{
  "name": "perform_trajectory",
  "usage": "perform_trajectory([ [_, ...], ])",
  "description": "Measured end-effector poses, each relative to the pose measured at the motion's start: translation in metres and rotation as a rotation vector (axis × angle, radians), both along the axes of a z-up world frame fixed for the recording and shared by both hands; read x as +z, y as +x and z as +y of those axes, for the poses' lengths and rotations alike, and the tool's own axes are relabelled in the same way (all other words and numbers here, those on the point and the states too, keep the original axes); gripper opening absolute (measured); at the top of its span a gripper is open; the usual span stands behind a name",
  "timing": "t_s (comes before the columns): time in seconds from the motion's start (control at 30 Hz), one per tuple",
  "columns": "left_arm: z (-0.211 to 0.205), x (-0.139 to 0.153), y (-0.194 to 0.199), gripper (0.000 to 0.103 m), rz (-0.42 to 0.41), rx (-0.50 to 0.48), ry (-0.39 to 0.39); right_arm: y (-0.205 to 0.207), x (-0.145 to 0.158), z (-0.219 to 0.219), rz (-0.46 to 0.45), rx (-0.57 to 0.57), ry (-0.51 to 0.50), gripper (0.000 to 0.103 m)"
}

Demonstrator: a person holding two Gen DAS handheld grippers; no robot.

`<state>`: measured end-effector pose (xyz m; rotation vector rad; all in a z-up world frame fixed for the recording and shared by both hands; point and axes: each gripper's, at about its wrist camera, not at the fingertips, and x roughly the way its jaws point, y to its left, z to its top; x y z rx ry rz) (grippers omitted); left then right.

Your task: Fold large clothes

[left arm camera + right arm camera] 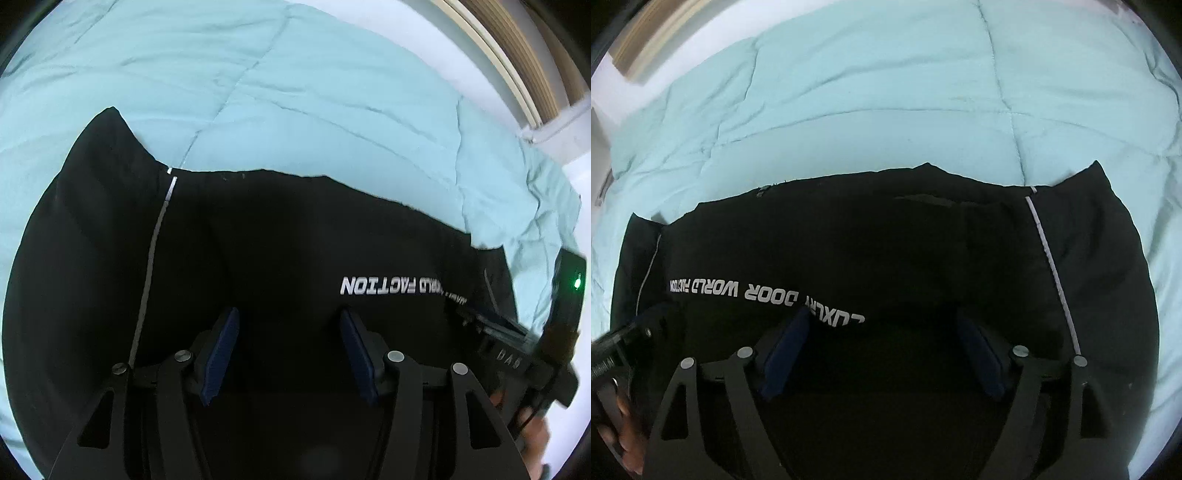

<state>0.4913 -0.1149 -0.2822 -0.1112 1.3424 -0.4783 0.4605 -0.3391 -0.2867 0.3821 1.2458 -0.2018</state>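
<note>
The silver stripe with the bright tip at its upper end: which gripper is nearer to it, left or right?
Hard to tell. In each wrist view a silver stripe on the black garment runs past the outer side of that gripper: left gripper, right gripper.

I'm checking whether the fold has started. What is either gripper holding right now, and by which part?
Nothing. The left gripper and right gripper both stand open above the black garment, which lies flat on the light blue quilt.

Both wrist views look steeply down, close, sharing the black garment point(277, 240) point(868, 240).
</note>
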Motion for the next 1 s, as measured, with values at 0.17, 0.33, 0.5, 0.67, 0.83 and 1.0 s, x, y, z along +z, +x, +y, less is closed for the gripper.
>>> perform_trajectory([
  [0.17, 0.026, 0.033, -0.016, 0.059, -0.041, -0.043, -0.061, -0.037, 0.018, -0.010, -0.068, -0.010, 0.083, 0.082],
  [0.33, 0.084, 0.062, -0.039, 0.059, -0.082, 0.000, -0.112, -0.104, 0.044, -0.031, -0.103, -0.056, 0.103, 0.082],
  [0.5, 0.149, 0.072, -0.058, 0.059, -0.105, 0.100, -0.093, -0.167, 0.061, -0.061, -0.114, -0.159, 0.172, 0.082],
  [0.67, 0.198, 0.062, -0.070, 0.059, -0.047, 0.202, -0.097, -0.208, 0.065, -0.084, -0.101, -0.262, 0.143, 0.082],
  [0.83, 0.219, 0.053, -0.075, 0.060, -0.018, 0.262, -0.128, -0.218, 0.060, -0.093, -0.097, -0.286, 0.121, 0.082],
  [1.0, 0.216, 0.044, -0.068, 0.061, 0.020, 0.262, -0.162, -0.221, 0.057, -0.108, -0.100, -0.268, 0.117, 0.082],
])
